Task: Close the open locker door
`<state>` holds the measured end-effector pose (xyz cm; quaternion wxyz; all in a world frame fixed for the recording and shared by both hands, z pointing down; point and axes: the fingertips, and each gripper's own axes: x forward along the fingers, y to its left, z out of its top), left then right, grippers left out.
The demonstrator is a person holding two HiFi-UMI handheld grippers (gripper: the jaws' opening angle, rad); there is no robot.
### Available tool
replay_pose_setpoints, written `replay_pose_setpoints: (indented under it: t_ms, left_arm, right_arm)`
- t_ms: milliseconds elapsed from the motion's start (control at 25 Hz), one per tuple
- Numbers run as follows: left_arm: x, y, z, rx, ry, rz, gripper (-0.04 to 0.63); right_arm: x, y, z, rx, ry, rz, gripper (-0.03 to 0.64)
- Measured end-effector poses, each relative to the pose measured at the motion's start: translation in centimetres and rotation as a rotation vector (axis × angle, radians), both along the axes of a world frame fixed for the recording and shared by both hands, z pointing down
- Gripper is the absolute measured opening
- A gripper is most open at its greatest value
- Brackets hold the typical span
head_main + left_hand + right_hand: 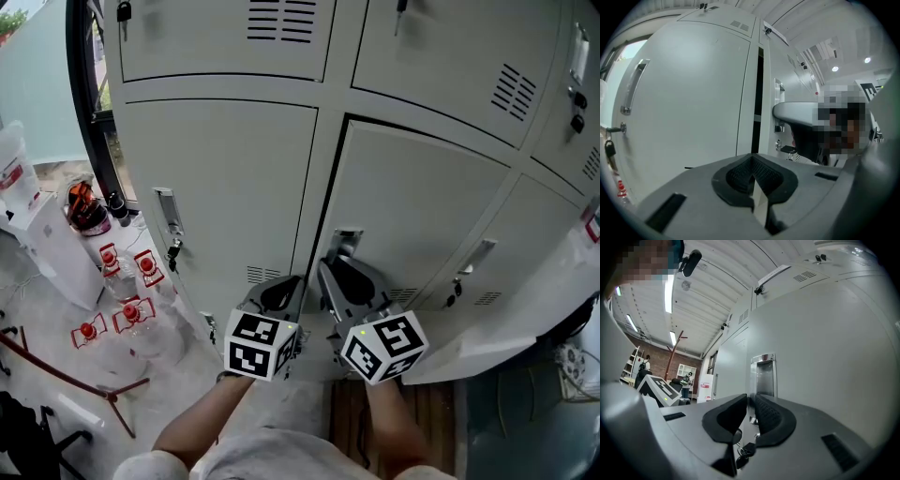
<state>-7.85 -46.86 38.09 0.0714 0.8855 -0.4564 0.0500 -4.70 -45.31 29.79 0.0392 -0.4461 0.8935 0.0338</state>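
The pale grey metal locker door (422,206) stands ajar, its edge pinched in the right gripper (751,401) below one chrome recessed handle (764,376). The left gripper (751,159) is closed, empty. Four red-capped clear bottles (131,314) stand left.

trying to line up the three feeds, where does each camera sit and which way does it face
Head view: on the person's head, facing steeply down at the lockers; shows forearms, left claw, right claw.
Left gripper view: on the left claw, facing the lockers and the dark gap beside the open door; shows its own pads.
Right gripper view: on the right claw, facing the open door's handle; shows its own pads.
Shared: head and right gripper views both show that handle.
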Motion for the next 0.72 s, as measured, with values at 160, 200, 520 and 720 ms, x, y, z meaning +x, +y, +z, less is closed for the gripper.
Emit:
replay_pose_setpoints:
  t_ms: [160,200,520,720]
  left_arm:
    - [-0.2,-0.6,-0.3,0.012,0.006,0.021,0.006]
    - [-0.2,-0.8,-0.5,0.016,0.01,0.026,0.006]
    - [0.5,-1.1,-1.0,0.037,0.024,0.071,0.006]
    - [0.6,-1.2,-1.1,0.04,0.035,0.078,0.006]
  right_arm:
    - [0.0,-0.8,0.0,0.006,-0.008,0.038,0.051]
    - [0.0,-1.0,-0.1,0.007,-0.009,0.045,0.051]
    - [0.0,-2.2,-0.1,0.01,-0.006,0.083,0.051]
    - [0.0,-3.0,0.0,0.003,-0.006,0.115,0.051]
